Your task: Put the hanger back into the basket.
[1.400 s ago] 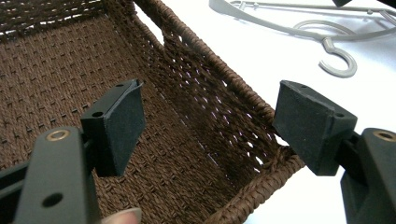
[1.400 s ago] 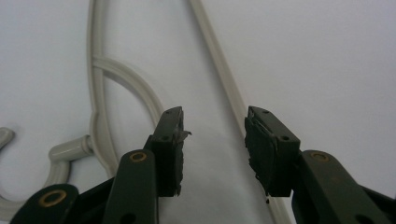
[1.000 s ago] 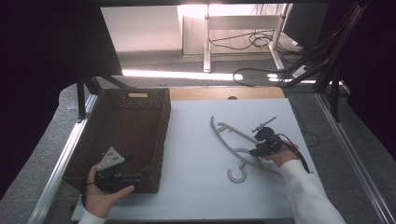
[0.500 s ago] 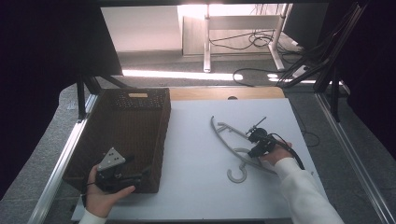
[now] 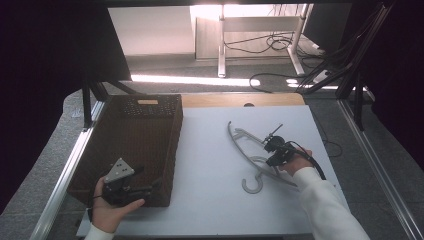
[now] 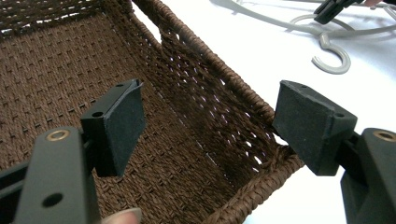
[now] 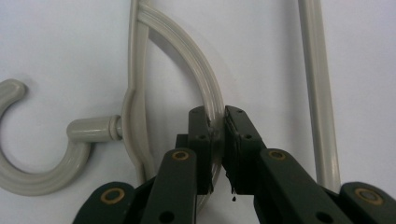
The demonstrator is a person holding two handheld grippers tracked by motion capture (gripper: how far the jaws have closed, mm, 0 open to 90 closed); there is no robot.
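Two grippers: right gripper (image 7: 217, 135) just clamped the hanger (image 7: 205, 88); left gripper (image 6: 210, 126) gapes over the basket (image 6: 205, 60).

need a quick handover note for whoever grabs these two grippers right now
Right gripper: jaws have just closed, now shut on a curved arm of the grey hanger, which lies flat on the white table.
Left gripper: open, nothing held, jaws astride the near right wall of the brown wicker basket.
Done: hanger gripped.
Left: probably lift it into the basket.

bright backlight glare, dark sides
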